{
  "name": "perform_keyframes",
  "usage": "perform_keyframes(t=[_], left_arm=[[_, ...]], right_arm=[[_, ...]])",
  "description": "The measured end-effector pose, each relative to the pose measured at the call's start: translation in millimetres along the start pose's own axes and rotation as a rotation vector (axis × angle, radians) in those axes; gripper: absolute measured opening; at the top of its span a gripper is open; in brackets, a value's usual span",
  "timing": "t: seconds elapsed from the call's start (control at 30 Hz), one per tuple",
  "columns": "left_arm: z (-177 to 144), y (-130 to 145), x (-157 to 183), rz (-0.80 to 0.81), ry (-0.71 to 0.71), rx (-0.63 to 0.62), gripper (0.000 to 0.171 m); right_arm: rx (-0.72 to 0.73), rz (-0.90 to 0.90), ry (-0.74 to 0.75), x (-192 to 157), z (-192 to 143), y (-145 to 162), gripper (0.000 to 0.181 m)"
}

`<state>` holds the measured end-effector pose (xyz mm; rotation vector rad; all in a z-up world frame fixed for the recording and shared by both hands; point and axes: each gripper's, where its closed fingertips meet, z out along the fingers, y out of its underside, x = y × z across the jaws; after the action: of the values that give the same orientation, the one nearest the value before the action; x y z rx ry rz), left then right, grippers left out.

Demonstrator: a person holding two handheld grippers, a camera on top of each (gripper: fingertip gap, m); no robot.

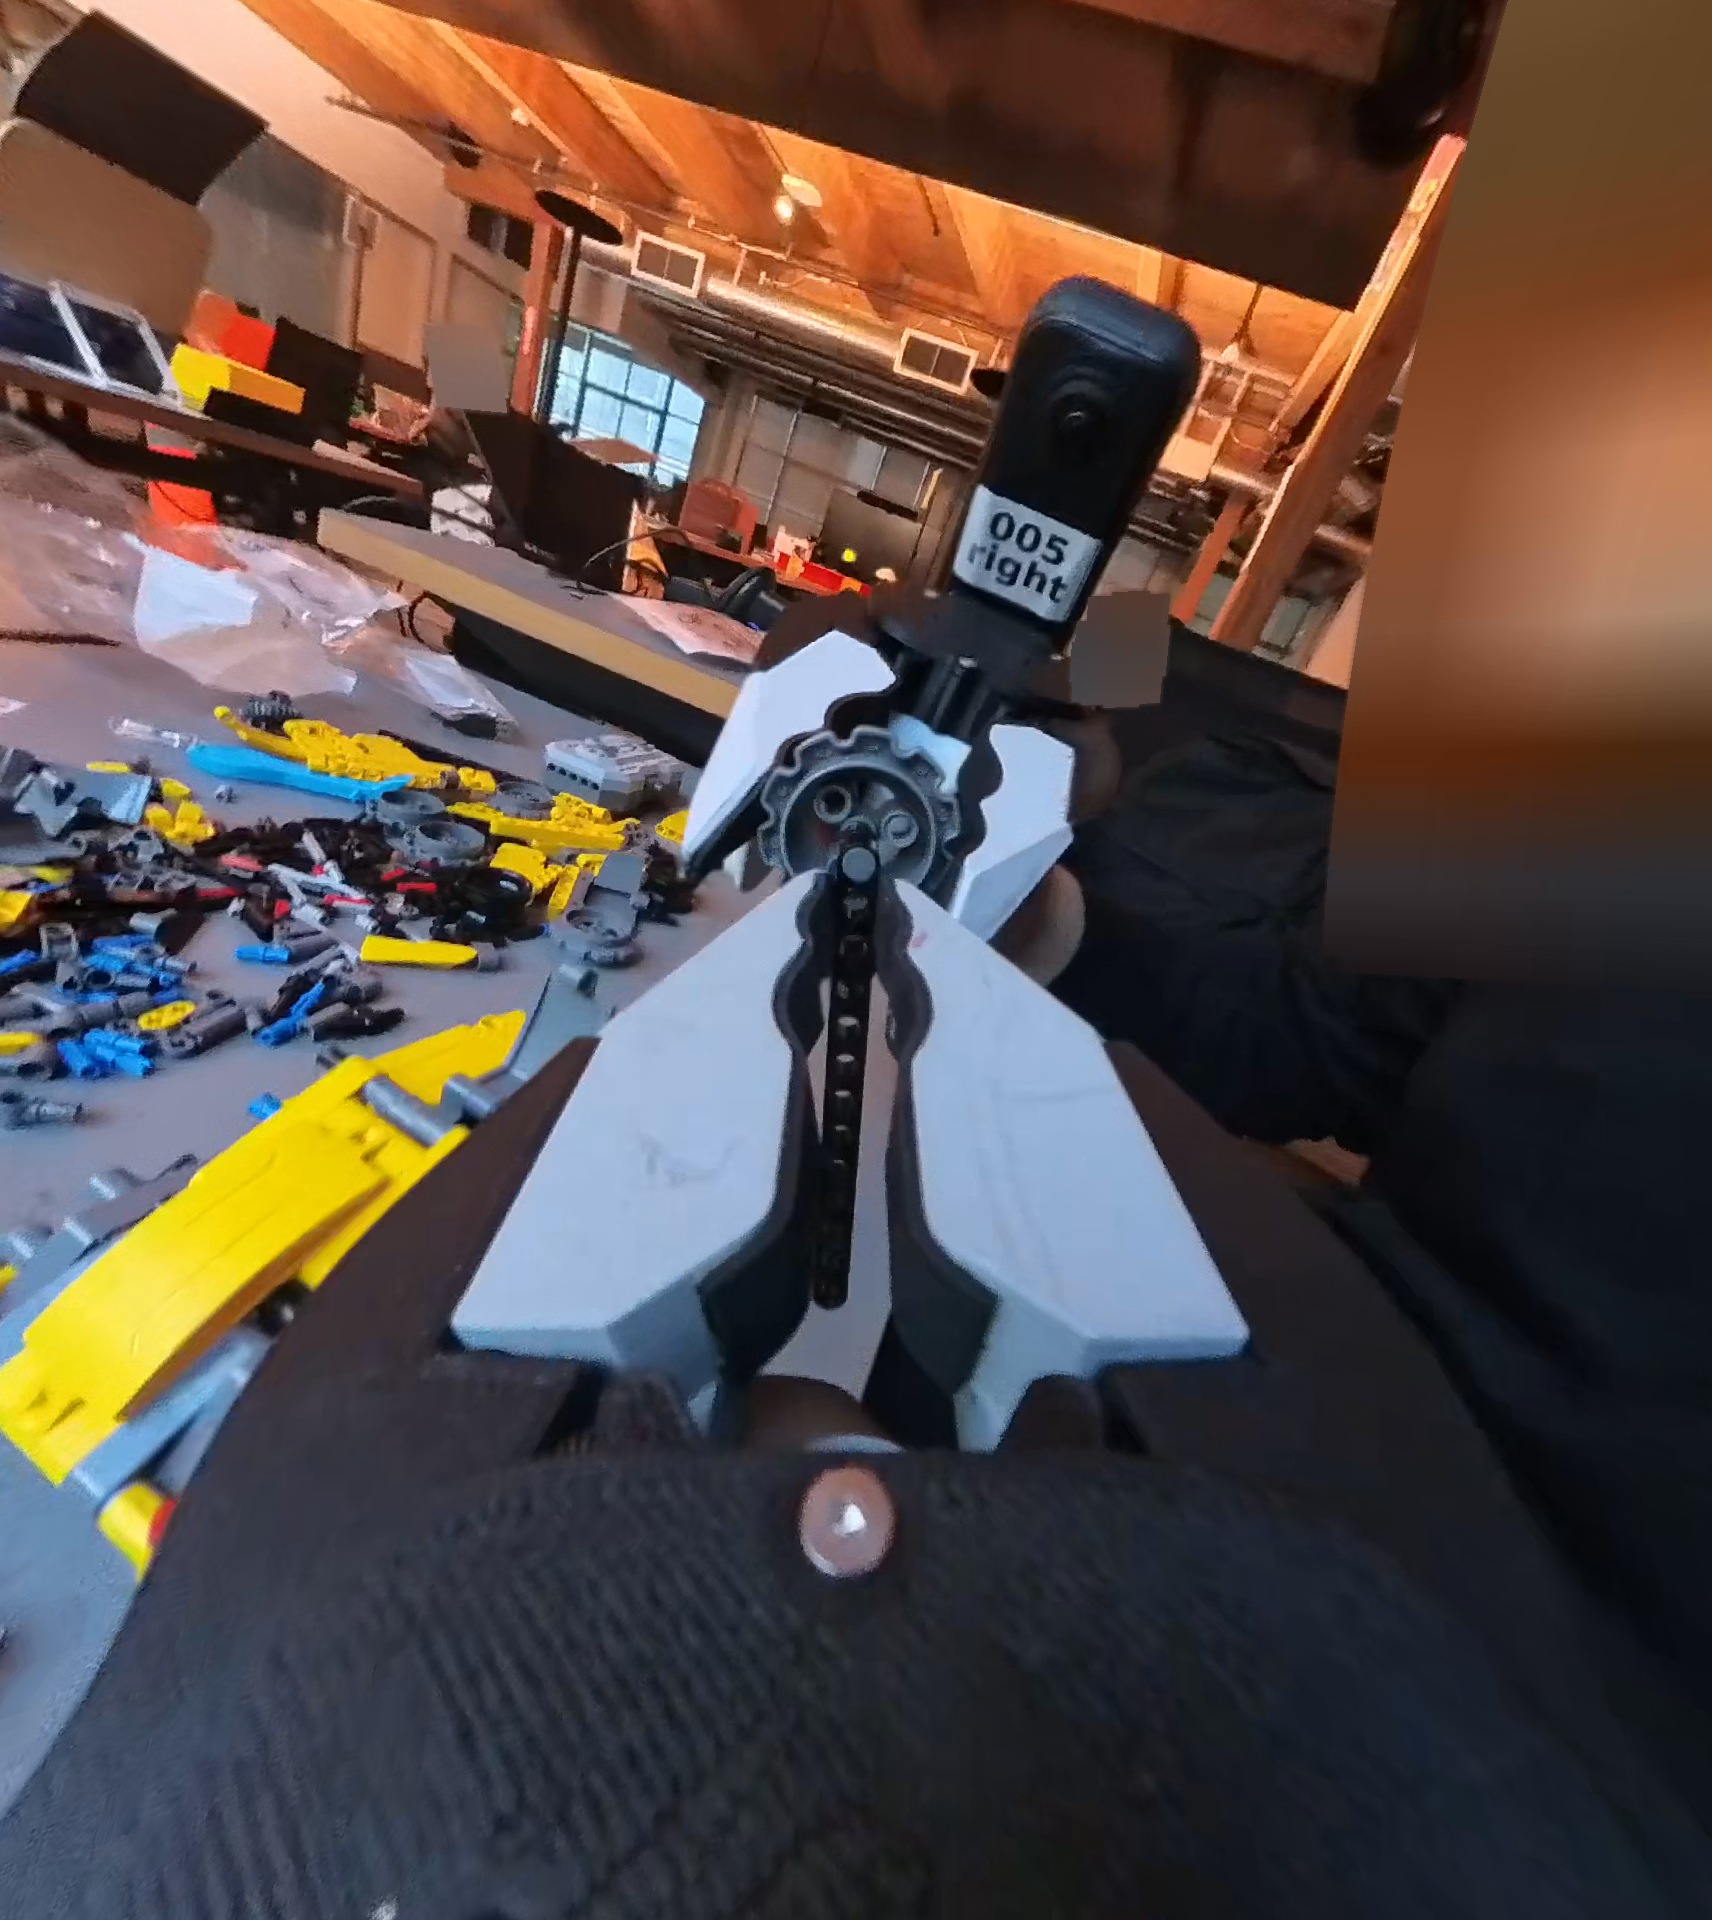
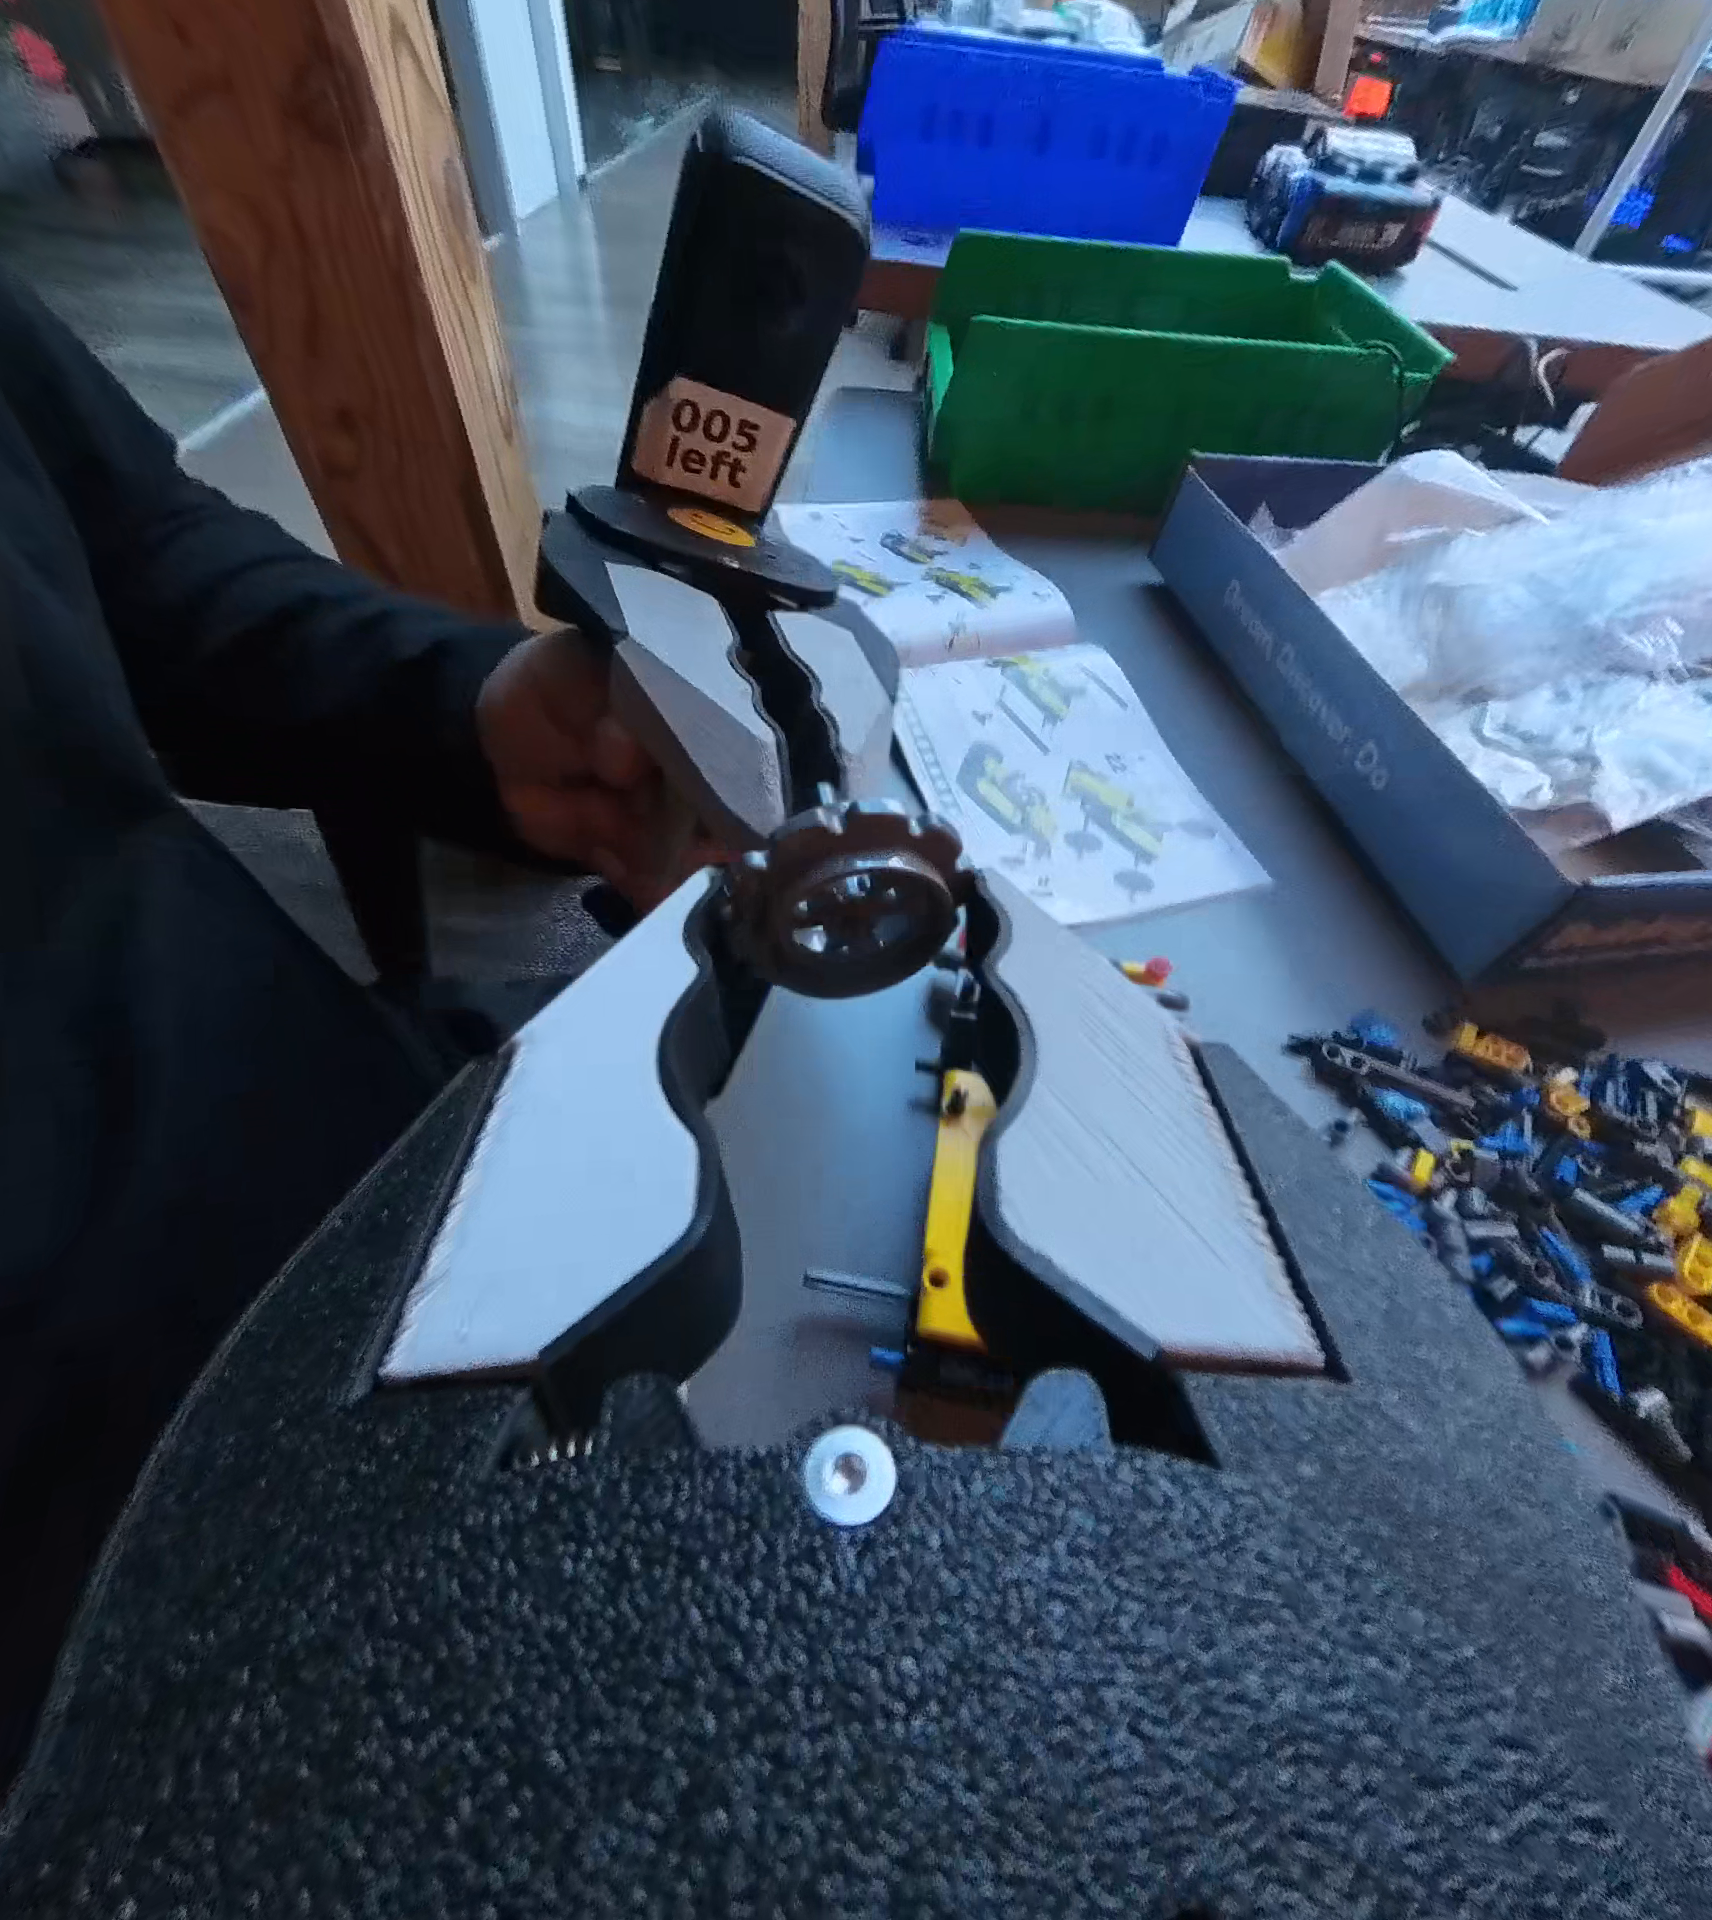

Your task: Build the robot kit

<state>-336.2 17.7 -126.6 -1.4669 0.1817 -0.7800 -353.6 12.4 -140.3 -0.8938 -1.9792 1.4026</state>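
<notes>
Above the grey table (image 1: 208, 1122), the left gripper (image 1: 847, 914) pinches a black holed beam (image 1: 844, 1091) pointing to 12 o'clock into the grey toothed wheel (image 2: 847, 904), clamped by the right gripper (image 2: 847, 935); their joint is hidden.

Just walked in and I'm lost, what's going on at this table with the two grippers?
A person holds a gripper in each hand above a grey table strewn with small yellow, blue and black plastic building pieces. The left gripper is shut on a long black beam with a row of holes. The right gripper clamps a dark grey toothed wheel. The beam's tip meets the wheel's hub, both held in the air. A yellow part-built model and an open instruction booklet lie on the table.
</notes>
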Motion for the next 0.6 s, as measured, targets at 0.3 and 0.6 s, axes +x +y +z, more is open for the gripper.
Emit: perform_keyframes(t=[0.3, 0.6], left_arm=[[-41.8, 6.4, -54.8, -0.121, -0.153, -0.025, 0.004], [-46.8, 5.5, -50.3, 0.008, -0.143, -0.079, 0.004]], right_arm=[[-0.115, 0.118, 0.201, 55.1, -81.3, 40.5, 0.044], [-0.545, 0.249, 0.553, 59.9, -241.0, 112.7, 0.045]])
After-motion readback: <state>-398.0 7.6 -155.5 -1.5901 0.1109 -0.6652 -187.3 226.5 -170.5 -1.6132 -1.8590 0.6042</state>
